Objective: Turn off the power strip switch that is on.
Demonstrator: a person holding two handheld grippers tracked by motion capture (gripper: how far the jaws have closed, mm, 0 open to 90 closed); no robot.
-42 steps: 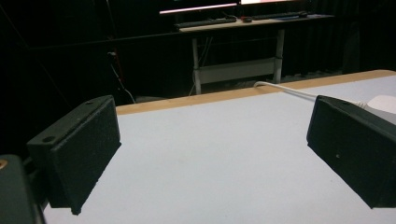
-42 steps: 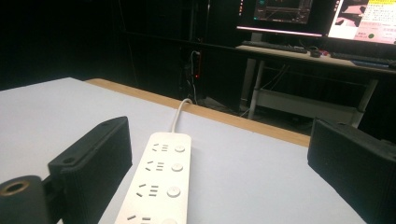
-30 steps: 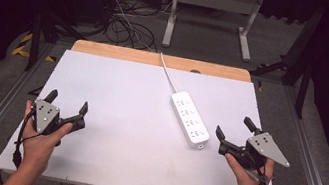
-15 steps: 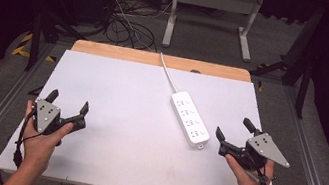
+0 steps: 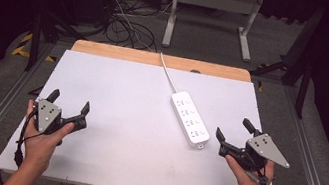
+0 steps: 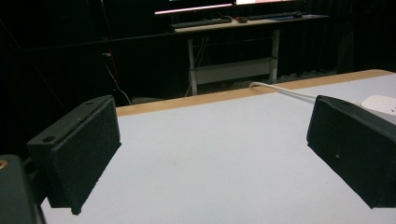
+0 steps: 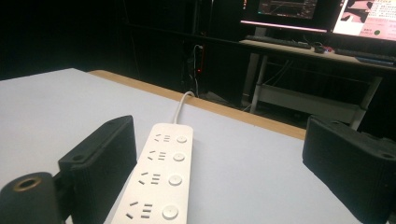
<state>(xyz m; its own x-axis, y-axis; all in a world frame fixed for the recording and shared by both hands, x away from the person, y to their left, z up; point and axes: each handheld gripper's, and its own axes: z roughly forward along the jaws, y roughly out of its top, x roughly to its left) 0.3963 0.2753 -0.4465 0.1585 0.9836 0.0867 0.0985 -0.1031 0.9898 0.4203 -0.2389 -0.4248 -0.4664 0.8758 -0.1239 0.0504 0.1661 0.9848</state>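
Dark floor and tangled cables surround your white counter, which has a wooden strip along its far edge. A white power strip lies flat on the counter, right of centre, angled with its cord running off over the far edge.

Your left tongs sit near the front left corner, held in your left hand; the jaws stand wide apart with nothing between them but bare counter. In the left gripper view the strip's end peeks out behind the right-hand jaw.

Your right tongs are held in your right hand near the front right, jaws also spread and empty. They sit just beside the strip's near end without touching it. In the right gripper view the strip lies between the jaws, close to the left one.
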